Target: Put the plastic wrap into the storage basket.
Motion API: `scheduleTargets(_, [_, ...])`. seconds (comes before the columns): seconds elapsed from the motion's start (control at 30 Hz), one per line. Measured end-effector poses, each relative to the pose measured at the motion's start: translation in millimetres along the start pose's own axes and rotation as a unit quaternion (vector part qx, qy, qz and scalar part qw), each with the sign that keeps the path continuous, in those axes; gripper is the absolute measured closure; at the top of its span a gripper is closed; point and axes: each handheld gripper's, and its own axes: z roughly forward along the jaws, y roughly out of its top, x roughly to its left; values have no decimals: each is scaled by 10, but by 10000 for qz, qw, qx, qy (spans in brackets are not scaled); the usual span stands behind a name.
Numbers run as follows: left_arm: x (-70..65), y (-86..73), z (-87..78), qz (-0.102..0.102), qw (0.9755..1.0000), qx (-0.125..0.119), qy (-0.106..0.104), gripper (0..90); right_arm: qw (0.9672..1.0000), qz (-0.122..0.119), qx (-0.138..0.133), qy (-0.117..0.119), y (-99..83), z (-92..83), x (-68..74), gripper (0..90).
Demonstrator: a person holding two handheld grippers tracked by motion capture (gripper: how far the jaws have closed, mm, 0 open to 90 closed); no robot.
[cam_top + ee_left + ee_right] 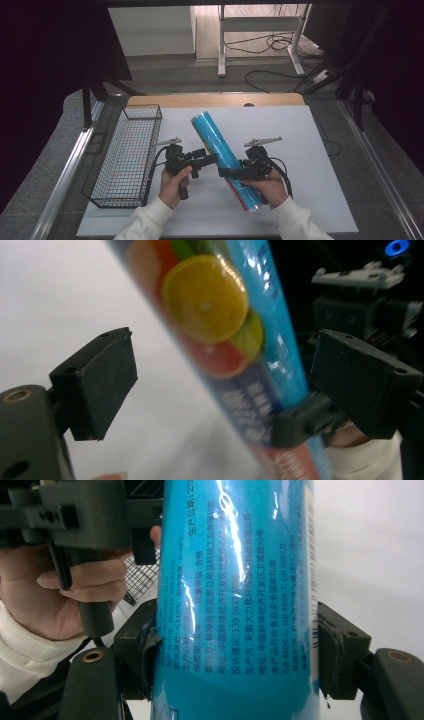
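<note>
A black wire-mesh basket (127,160) stood at the left of the white table sheet (310,160), its long side running away from the person, and nothing lay inside it. Just right of the basket, the left gripper (207,161) was held in the person's left hand (172,186), its two black jaws spread wide on either side of a long blue foil-wrapped tube (225,155) printed with citrus slices; in the left gripper view the pads (102,380) stood clear of the wrapper (225,335) with white sheet showing between. The tube slanted across the middle of the table, its upper end toward the far left and its lower end near the person's right wrist. The right gripper (227,173), in the right hand (272,187), was clamped on the tube's lower half, and the right gripper view showed both pads (145,650) pressed against the blue wrapper (235,605). There was one basket, one tube, and two grippers, which met nearly nose to nose at the tube.
</note>
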Motion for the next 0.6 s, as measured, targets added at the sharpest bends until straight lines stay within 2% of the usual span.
scheduleTargets(0.07, [14, 13, 35, -78, 9999, 13, -95, 125, 10000, -38, -31, -7, -7, 17, 16, 317])
scheduleTargets(0.1, [24, 16, 68, -140, 9997, 39, -219, 139, 10000, -17, -79, 8, -9, 38, 33, 317])
scheduleTargets(0.23, [25, 12, 123, -161, 9995, 73, -257, 174, 9998, -62, -162, 43, -9, 73, 61, 317])
scheduleTargets(0.27, [35, 7, 144, -223, 9993, 39, -312, 194, 9997, -100, -210, 51, -7, 96, 91, 317])
scheduleTargets(0.37, [36, 12, 134, -330, 9989, -4, -325, 234, 9995, -196, -246, 37, 7, 122, 126, 317])
scheduleTargets(0.47, [61, 26, 110, -527, 9979, 13, -387, 257, 9995, -163, -260, 72, 13, 135, 123, 316])
scheduleTargets(0.6, [62, 43, 70, -549, 9975, -22, -439, 285, 9992, -273, -277, 29, 4, 170, 150, 313])
